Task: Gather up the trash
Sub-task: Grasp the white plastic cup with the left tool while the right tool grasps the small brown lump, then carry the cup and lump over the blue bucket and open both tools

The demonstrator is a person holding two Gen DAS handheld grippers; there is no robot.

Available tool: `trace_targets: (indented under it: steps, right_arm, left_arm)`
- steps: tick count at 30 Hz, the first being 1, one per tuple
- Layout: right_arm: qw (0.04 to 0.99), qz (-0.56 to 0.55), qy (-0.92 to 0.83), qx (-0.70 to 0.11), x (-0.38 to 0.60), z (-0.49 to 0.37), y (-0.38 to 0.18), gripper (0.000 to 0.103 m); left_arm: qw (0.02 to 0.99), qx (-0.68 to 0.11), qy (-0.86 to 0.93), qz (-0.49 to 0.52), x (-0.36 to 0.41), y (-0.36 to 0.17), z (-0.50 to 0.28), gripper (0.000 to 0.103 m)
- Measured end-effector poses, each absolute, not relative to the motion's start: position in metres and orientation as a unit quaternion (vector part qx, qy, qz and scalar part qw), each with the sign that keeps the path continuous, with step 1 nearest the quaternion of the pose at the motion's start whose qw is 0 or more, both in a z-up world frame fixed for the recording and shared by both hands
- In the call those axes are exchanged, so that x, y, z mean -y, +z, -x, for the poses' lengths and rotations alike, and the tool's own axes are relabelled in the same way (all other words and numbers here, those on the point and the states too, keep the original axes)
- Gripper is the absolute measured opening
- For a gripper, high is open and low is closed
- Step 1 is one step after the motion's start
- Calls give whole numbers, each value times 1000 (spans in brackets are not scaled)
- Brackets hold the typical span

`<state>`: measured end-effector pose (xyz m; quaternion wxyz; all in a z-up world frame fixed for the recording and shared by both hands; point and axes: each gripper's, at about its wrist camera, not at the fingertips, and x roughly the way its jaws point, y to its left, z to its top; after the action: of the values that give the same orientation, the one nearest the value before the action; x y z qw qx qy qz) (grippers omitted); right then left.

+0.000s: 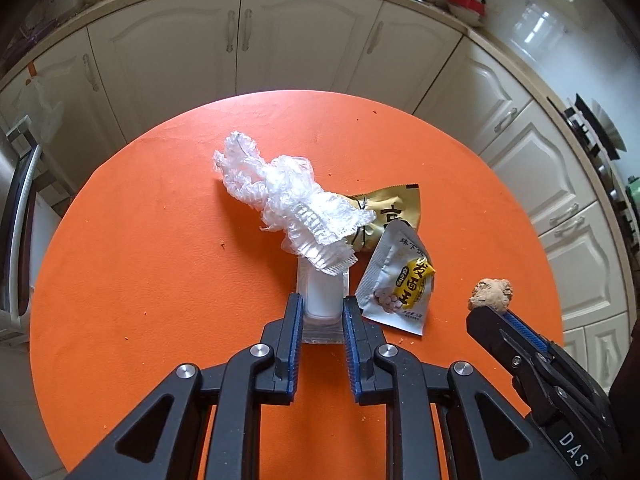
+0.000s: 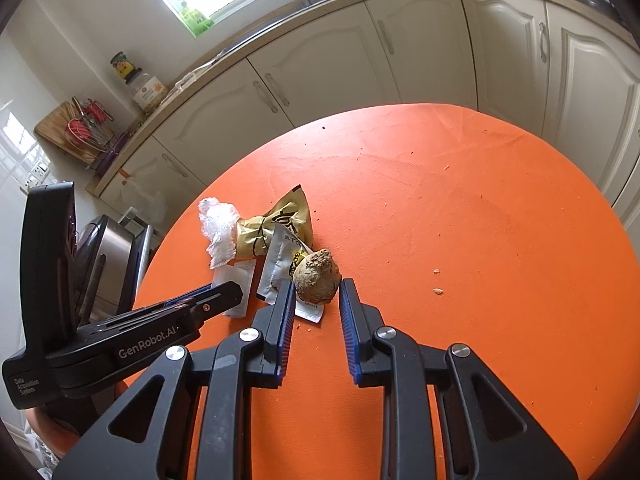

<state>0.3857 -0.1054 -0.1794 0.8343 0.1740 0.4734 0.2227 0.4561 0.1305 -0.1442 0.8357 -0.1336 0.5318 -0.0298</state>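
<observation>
The left tool is clenched on a small white sachet lying flat on the orange table, its far end under a crumpled clear plastic cap. The right tool grasps a brown crumbly lump just beside a silver packet and a gold wrapper.

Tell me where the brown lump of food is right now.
The brown lump is pinched at the tips of the right hand-held gripper, just right of the silver sachet on the orange table.
</observation>
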Motion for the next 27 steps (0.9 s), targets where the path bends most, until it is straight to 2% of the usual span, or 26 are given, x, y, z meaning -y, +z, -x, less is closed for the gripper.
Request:
trace_targets:
  steps: [23,24,25,27]
  right_arm:
    - [853,-199,183,-447,173,-310,-149,22]
    - [855,-202,177,-444,180,-305,-148,22]
    - [857,-204,171,-442,187,-300,-147,22]
    - [861,-210,158,-435,202,-290,-144,22]
  left_arm:
    - [858,-495,-102,90,-76,-98,-375,14]
    - [859,-493,-107,84,-69,-95,-372,13]
    - [860,-492,-111,80,-63,-94,-368,0]
    - [859,-493,-122,70,-47,-91,-363,0]
